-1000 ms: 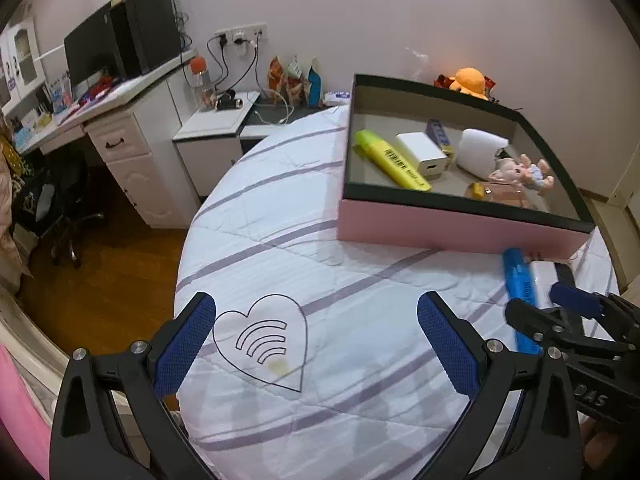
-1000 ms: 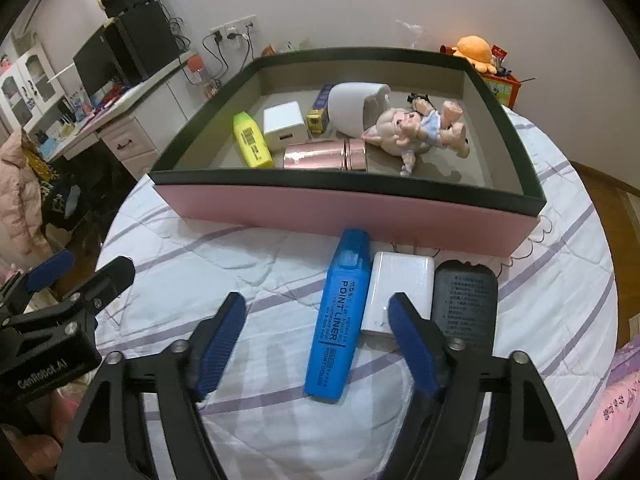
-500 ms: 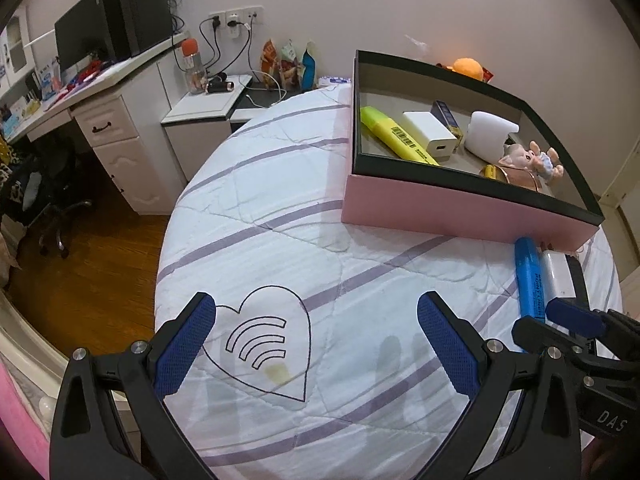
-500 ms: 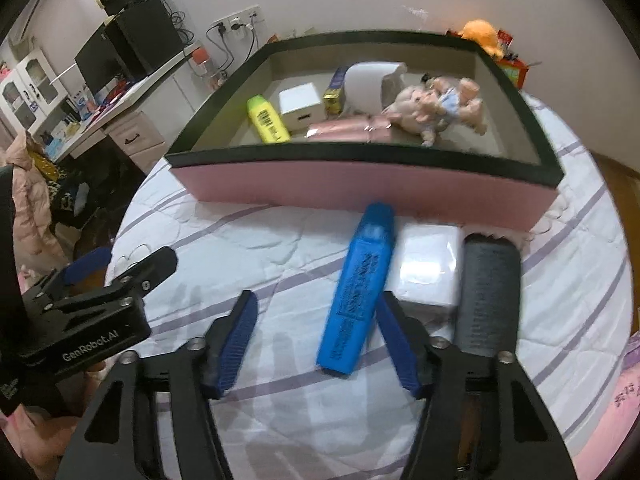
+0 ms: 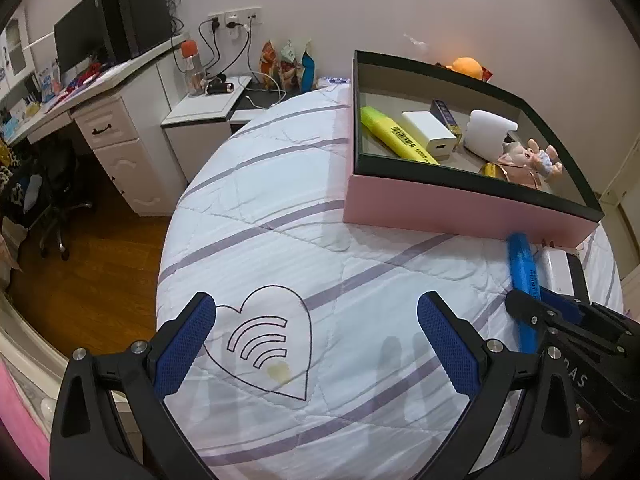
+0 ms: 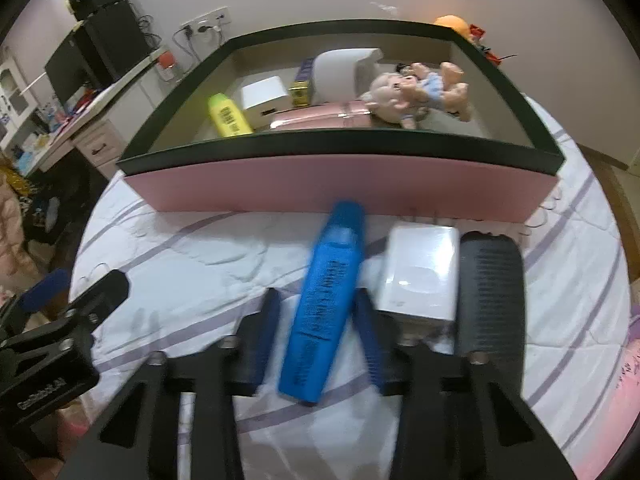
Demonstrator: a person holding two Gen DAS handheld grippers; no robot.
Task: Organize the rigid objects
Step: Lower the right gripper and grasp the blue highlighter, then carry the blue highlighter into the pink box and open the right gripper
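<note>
The right gripper has just been closing its fingers around the blue plastic highlighter lying on the striped bed quilt; the left gripper is hovering with its fingers spread and nothing between them.

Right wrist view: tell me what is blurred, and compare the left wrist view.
Right wrist view: motion blur smears the blue highlighter, white charger and the closing right gripper. Left wrist view: sharp, fisheye-bent, soft finger shadows on the quilt.

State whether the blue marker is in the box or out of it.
Out. The blue marker lies on the quilt in front of the box, its far end at the pink wall.
</note>
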